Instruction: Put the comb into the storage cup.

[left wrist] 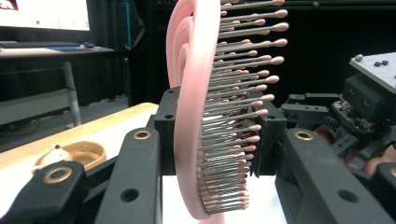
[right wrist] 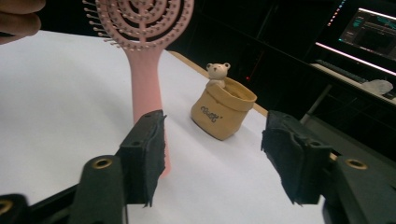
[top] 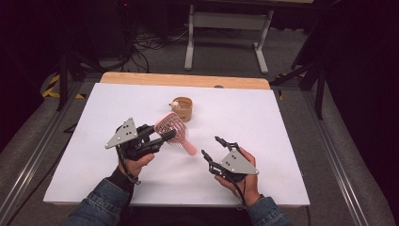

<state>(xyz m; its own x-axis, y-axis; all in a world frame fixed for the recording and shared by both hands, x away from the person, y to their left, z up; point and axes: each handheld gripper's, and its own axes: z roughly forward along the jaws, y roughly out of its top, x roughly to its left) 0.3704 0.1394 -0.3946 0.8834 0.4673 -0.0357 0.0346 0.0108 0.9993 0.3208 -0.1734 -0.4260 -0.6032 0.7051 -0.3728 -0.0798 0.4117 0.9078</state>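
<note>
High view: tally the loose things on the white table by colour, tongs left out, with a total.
Pink: 1, the hairbrush, held at its head by the left tongs.
Tan: 1, the bag-shaped cup with a small bear on its rim.
Total: 2

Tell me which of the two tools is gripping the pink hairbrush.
The left tool: its jaws clamp the pink hairbrush by the head. The right tool stands open, empty.

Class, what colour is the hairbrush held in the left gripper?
The hairbrush is pink, with grey bristles tipped pink; the right gripper view shows it best.
</note>
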